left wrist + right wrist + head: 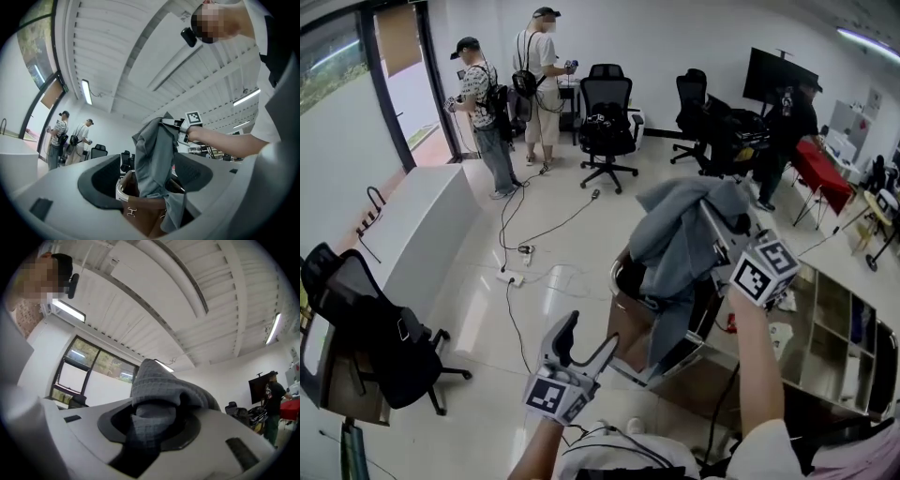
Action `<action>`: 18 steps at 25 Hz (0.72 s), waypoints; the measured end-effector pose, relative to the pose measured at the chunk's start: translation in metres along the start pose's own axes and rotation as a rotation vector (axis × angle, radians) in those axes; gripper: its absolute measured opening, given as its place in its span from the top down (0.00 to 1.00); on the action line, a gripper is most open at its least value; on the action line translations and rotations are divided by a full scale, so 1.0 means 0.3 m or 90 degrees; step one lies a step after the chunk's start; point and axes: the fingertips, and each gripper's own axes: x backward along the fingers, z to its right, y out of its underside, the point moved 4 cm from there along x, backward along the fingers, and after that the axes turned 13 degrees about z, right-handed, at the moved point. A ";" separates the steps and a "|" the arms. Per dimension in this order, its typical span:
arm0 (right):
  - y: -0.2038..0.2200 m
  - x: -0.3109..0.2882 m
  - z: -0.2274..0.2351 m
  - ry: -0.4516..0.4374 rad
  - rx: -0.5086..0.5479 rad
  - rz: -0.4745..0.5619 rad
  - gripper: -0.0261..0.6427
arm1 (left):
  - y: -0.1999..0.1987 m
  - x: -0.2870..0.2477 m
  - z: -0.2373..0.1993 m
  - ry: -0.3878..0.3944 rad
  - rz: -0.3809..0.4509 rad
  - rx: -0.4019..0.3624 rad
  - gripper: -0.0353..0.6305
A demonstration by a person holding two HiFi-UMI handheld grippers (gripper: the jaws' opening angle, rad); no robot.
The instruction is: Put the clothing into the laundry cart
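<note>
A grey waffle-knit garment [675,234] hangs from my right gripper [712,220], which is shut on its upper fold and held high. The cloth drapes down into the brown laundry cart [628,330] with a metal rim, its lower end inside the opening. In the right gripper view the garment [154,394] fills the space between the jaws. My left gripper [591,336] is low and to the left of the cart, jaws open and empty, pointing up. The left gripper view looks up at the garment [154,154] over the cart [140,215], with the right gripper [176,124] above it.
Cables and a power strip [511,277] lie on the floor to the cart's left. A black office chair [380,342] stands near left and another chair [607,127] at the back. Two people [487,112] stand by the window. A shelf unit [839,314] is on the right.
</note>
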 end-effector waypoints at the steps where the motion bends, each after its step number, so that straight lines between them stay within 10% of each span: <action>1: 0.056 0.031 -0.043 -0.016 -0.010 -0.017 0.73 | 0.033 0.010 -0.021 -0.004 -0.007 -0.012 0.43; 9: 0.581 0.331 -0.403 -0.131 -0.149 -0.329 0.72 | 0.081 0.048 -0.099 -0.052 -0.022 -0.029 0.43; 13: 0.632 0.422 -0.518 -0.115 -0.137 -0.347 0.68 | 0.082 0.042 -0.133 -0.068 -0.026 -0.027 0.43; 18: 0.672 0.568 -0.602 -0.087 -0.145 -0.357 0.37 | 0.074 0.027 -0.135 -0.060 -0.022 -0.032 0.43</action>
